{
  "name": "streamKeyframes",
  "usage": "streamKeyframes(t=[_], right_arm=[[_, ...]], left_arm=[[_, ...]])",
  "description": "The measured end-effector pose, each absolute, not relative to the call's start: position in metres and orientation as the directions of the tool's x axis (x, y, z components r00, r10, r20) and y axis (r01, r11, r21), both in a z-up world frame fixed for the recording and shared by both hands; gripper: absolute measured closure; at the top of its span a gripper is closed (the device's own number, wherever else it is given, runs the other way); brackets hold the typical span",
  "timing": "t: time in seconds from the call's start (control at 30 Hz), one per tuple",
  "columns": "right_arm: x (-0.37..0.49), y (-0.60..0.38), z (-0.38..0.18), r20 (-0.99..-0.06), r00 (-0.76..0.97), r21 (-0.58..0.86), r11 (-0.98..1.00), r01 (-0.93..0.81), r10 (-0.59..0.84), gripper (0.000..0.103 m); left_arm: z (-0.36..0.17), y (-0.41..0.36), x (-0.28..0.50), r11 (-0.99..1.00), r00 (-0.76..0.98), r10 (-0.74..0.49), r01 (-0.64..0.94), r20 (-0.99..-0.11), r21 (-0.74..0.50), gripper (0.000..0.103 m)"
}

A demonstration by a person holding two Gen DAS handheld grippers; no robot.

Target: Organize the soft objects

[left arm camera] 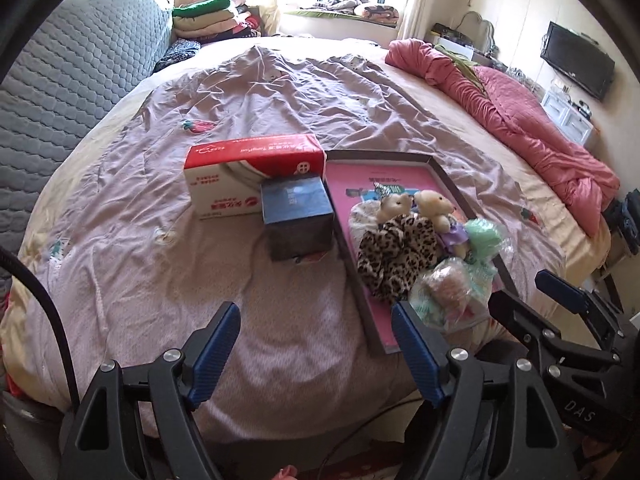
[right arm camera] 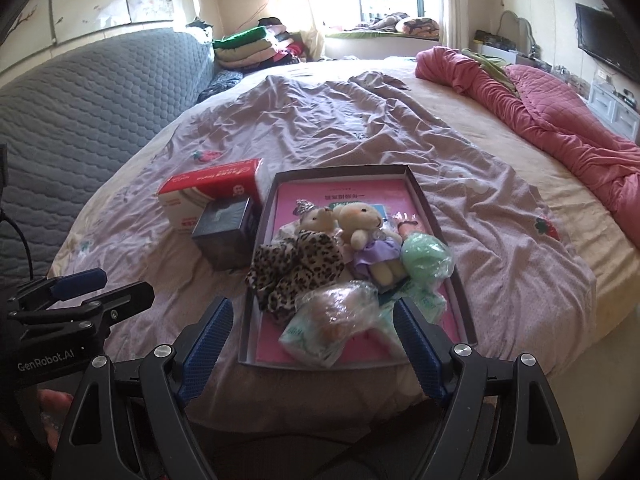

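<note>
On the bed (right arm camera: 460, 168), under a wrinkled mauve sheet (left arm camera: 280, 100), things run left to right. A grey quilted cover (right arm camera: 88, 100) lies along the far left. Toward ten o'clock of the tray sits a red-and-white tissue box (right arm camera: 208, 192), and a dark cube box (right arm camera: 224, 232) stands touching its front side, just beside the tray's left wall. The tray (right arm camera: 424, 184), dark-rimmed with a pink floor, holds the soft things. A leopard-print cloth (right arm camera: 296, 268) is heaped at its left. Behind it, at twelve o'clock, a small bear (right arm camera: 316, 216) leans head to head with a second bear in a purple dress (right arm camera: 368, 240). At three o'clock of that bear lies a green bundle in clear wrap (right arm camera: 424, 256). At six o'clock, near the tray's front rim, lies a wrapped pack (right arm camera: 336, 320). A pink quilt (right arm camera: 560, 120) is bunched along the bed's right edge.

The left tool (left arm camera: 316, 352) hangs above the bare sheet at the tray's left, jaws spread, nothing between them. The right tool (right arm camera: 312, 352) hangs over the tray's front edge, jaws spread wide; the wrapped pack lies just ahead of them, untouched.
</note>
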State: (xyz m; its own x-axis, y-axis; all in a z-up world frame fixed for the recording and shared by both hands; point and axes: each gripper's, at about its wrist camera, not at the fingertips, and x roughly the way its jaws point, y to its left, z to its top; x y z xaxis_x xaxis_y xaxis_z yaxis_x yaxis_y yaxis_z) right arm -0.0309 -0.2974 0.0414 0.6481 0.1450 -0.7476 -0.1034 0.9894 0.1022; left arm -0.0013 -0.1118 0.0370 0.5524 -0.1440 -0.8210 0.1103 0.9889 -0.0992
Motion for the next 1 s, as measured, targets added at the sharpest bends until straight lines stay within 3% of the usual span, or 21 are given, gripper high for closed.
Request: streamKeyframes(t=[1.0], right_arm=[[-0.053,-0.290,0.031,-0.758,0.634,0.106,0.988,-0.111,0.153,0.020]], left_arm=[[0.022,-0.112,-0.025,0.995,0.515,-0.091,0.084,-0.852,-0.055,0.026]])
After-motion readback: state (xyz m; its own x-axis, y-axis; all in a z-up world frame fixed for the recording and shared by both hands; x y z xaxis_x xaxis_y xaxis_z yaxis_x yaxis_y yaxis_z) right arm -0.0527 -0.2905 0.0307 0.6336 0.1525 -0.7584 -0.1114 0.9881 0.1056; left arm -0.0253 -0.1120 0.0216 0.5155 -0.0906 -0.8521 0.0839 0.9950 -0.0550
